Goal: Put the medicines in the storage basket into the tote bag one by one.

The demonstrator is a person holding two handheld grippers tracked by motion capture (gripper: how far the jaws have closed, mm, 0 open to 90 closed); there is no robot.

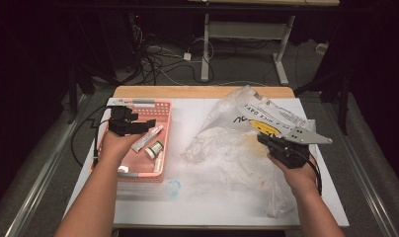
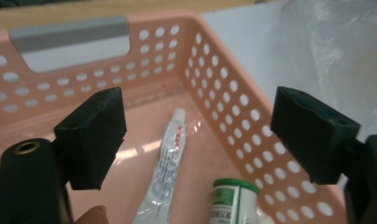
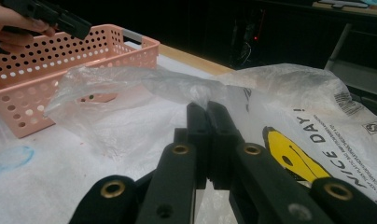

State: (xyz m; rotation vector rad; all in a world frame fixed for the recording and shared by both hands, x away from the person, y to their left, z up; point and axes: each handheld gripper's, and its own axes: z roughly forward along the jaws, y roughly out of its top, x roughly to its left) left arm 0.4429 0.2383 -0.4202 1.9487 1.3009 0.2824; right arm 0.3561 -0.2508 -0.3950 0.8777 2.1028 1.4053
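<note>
Toothpaste tube (image 2: 165, 168) is seen lying flat on the floor of the pink perforated basket (image 2: 233, 116), directly below and between the spread jaws of the left gripper (image 2: 198, 135), with nothing yet pinched. Its long axis is run roughly away from the camera in the left gripper view, so the jaws are set across its narrow width, which is judged a fair line for a downward grasp. A green-capped bottle (image 2: 233, 198) is found just beside it, toward the basket's side wall. The tube looks soft, glossy and flattened; the basket is rigid plastic. Farther right, a thin crinkled plastic bag (image 3: 289, 102) is held at its rim by the right gripper (image 3: 207, 109), whose jaws are clamped together on the film.
</note>
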